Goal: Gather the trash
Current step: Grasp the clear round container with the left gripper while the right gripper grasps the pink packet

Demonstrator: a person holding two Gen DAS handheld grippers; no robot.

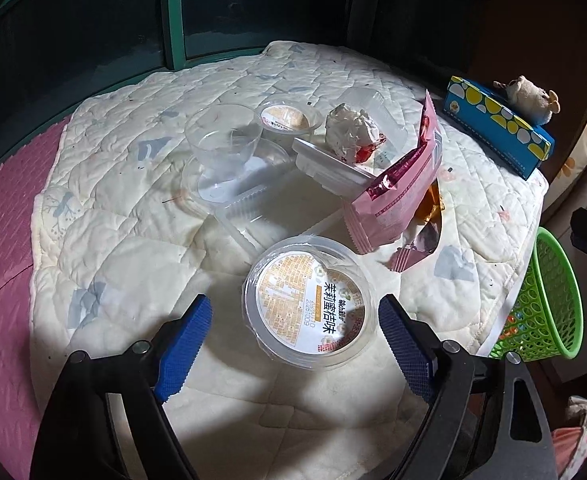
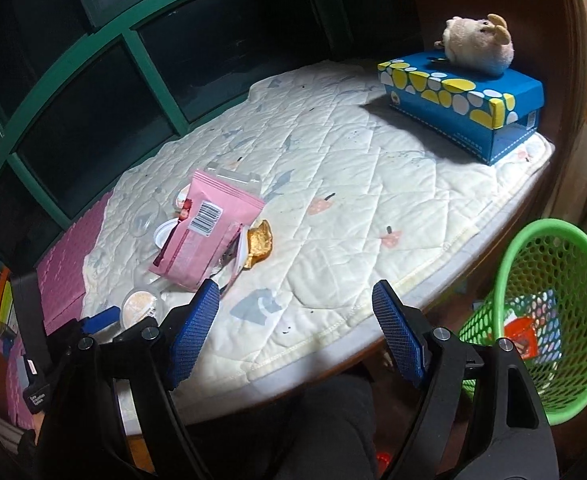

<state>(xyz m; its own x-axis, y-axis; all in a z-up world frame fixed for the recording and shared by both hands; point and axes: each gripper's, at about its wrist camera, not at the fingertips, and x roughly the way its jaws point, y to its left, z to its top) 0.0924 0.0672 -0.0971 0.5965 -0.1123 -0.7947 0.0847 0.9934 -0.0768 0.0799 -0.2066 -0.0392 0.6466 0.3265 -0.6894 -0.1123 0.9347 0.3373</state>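
Blue pads of my left gripper (image 1: 295, 322) stand wide around a sealed cup (image 1: 310, 305) on the quilt (image 1: 105, 240), not touching. My right gripper (image 2: 295, 312) gapes empty over the quilt's edge, pink wrapper (image 2: 201, 224) ahead, green basket (image 2: 549, 320) beside.

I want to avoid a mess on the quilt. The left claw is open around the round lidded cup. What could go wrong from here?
1. The left claw stands wide with the round lidded cup off-centre, nearer its right finger; closing may push the cup instead of gripping it.
2. The cup looks thin, so a hard squeeze might crush it.
3. The green basket sits below the quilt's edge, so a loose grip could drop the cup short of it.
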